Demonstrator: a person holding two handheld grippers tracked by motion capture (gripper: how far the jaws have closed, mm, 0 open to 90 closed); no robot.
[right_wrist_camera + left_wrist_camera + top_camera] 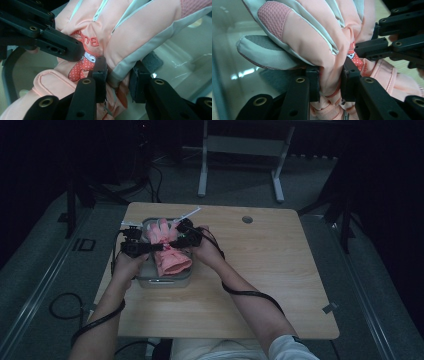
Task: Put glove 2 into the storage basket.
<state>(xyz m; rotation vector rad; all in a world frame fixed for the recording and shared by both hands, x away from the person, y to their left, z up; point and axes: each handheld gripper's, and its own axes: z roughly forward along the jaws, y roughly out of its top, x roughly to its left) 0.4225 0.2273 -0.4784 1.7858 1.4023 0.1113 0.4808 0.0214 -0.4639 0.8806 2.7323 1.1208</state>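
Both my grippers, left (329, 82) and right (117, 80), have their jaws pinched tight on the pink glove (167, 251) above the grey bin (165, 281).

Glove (312, 37) — pink (grey trim).

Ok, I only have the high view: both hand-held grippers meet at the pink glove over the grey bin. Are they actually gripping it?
Observer: Yes, the left hand-held gripper pinches a fold of the padded pink-and-grey glove between its jaws.
Operator: And the right?
Observer: The right hand-held gripper clamps the glove's grey edge trim.
Operator: Any markings?
Observer: Red embroidered lettering and a red polka-dot figure on its back.
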